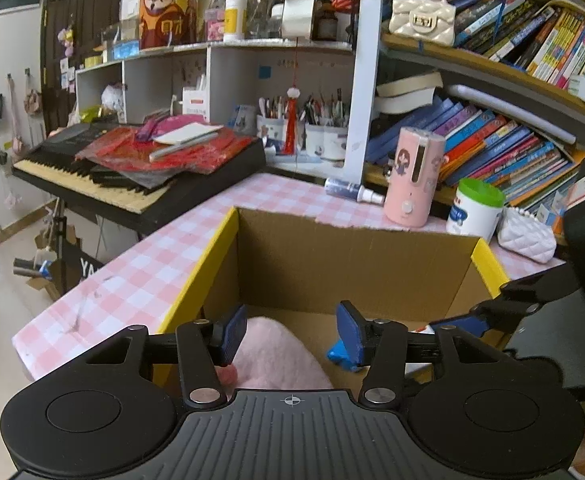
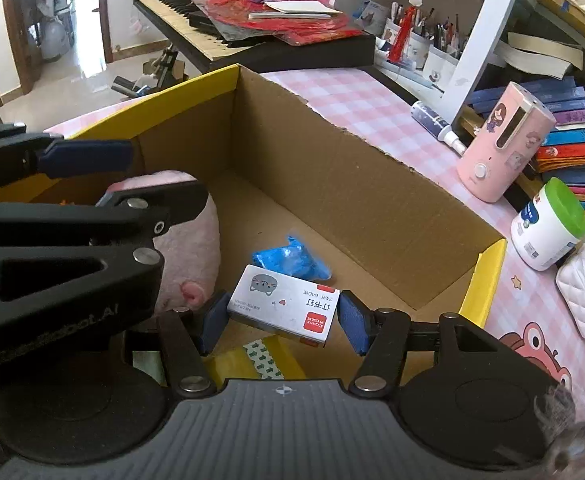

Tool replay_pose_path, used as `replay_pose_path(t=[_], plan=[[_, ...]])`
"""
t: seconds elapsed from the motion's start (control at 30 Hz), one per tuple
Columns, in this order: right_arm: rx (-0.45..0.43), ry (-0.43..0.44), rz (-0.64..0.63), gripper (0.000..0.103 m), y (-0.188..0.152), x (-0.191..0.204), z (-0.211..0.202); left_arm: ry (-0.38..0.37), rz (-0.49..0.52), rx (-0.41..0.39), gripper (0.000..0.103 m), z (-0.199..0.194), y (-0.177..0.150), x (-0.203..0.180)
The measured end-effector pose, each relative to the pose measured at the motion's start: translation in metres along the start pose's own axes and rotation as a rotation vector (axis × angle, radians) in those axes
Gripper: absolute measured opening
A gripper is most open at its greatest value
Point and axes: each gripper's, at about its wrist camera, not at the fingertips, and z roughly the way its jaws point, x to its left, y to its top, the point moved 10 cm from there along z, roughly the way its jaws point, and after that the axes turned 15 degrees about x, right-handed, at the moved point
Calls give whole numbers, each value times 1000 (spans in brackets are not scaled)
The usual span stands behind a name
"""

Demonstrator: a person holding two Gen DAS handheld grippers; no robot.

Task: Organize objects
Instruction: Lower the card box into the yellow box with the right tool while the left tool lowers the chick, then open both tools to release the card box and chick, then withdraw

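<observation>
Cardboard box (image 2: 332, 184) with yellow outer sides stands open on the pink checked tablecloth (image 1: 140, 264), and both tongs reach into it from the near side. The right gripper (image 2: 282, 316) pinches a small white staple box (image 2: 284, 306) by its two short ends; the blue pads touch both ends, and the staple box hangs tilted above the box floor. Under it, on the floor, lies a crumpled blue plastic thing (image 2: 288, 258), and nearer to the camera a yellow and green packet (image 2: 260, 356).

The left gripper (image 1: 290, 330) is over the near left part of the box, with its jaws spread. A pink plush toy (image 1: 276, 360) lies below and between them, but the blue pads do not press on it, as far as the left wrist view shows.

Beyond the box on the right stand a pink cylinder device (image 1: 412, 176) and a white jar with green lid (image 1: 476, 210). A keyboard piano (image 1: 132, 176) is far on the left.
</observation>
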Motion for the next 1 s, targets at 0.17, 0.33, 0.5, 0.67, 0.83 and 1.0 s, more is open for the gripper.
replay_pose_path(t=[0.17, 0.33, 0.5, 0.67, 0.83, 1.0], plan=[[5, 4, -7, 58, 1, 1, 1, 10, -15, -22, 62, -7, 3, 3], [-9, 10, 6, 59, 1, -1, -2, 15, -38, -29, 76, -13, 2, 7], [-88, 9, 61, 68, 1, -8, -14, 3, -43, -52, 81, -23, 2, 8], [-160, -9, 150, 69, -4, -15, -32, 5, -53, -91, 86, -38, 0, 12], [-247, -58, 198, 72, -11, -12, -58, 2, -80, -120, 90, -54, -5, 20], [-316, -120, 225, 77, -19, -6, -81, -6, -84, -148, 91, -72, -11, 23]])
